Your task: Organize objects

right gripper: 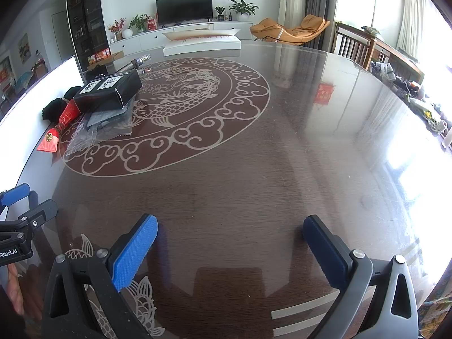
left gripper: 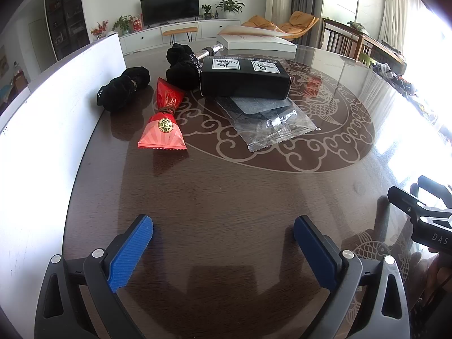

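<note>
A black box (left gripper: 245,78) lies on a clear plastic packet (left gripper: 268,121) at the table's far left part. A red wrapped packet (left gripper: 163,121) lies beside it, with two black cloth bundles (left gripper: 124,87) (left gripper: 180,67) and a metal tube (left gripper: 210,51) behind. My left gripper (left gripper: 223,226) is open and empty, well short of them. My right gripper (right gripper: 230,228) is open and empty over bare table. The box (right gripper: 108,90), clear packet (right gripper: 99,127) and red packet (right gripper: 60,125) show at left in the right wrist view.
A white board (left gripper: 56,113) stands along the table's left edge. A flat white box (left gripper: 254,41) lies at the far edge. The dark round table (right gripper: 282,155) has a fish pattern under glass. Chairs (right gripper: 353,42) stand at the far right.
</note>
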`<state>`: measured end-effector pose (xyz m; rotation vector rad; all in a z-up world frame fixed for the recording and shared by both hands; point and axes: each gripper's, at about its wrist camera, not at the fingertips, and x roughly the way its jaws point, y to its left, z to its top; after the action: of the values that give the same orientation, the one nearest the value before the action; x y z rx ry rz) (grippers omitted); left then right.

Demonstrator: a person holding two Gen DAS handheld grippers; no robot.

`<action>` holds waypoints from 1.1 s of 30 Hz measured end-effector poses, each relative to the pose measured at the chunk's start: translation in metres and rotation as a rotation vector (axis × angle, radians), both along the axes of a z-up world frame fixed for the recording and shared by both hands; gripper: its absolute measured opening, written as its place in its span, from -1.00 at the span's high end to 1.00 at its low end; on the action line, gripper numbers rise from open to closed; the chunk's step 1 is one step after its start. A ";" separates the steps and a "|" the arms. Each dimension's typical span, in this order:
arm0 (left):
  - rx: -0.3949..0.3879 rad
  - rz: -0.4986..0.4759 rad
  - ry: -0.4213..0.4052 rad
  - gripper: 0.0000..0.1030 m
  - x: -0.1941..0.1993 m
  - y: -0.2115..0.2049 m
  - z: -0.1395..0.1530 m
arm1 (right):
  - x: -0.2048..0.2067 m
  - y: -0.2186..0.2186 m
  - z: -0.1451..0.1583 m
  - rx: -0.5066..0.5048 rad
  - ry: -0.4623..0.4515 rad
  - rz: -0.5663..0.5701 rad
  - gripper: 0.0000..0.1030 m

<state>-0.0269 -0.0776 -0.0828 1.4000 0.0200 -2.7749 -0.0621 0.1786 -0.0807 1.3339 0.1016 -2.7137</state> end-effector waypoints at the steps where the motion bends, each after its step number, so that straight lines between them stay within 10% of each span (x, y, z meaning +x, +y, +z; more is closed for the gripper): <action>1: 0.000 0.000 0.000 -0.97 0.000 0.000 0.000 | 0.000 0.000 0.000 0.000 0.000 0.000 -1.00; 27: 0.028 0.036 0.060 -0.93 -0.003 -0.016 0.022 | 0.001 -0.001 0.000 -0.001 0.002 0.011 -1.00; 33: -0.039 0.121 0.028 -0.93 -0.069 -0.044 0.046 | 0.000 -0.002 0.000 -0.001 0.001 0.015 -1.00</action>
<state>-0.0955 -0.1217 -0.0367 1.3051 0.0500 -2.6818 -0.0625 0.1765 -0.0811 1.3261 0.1093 -2.7017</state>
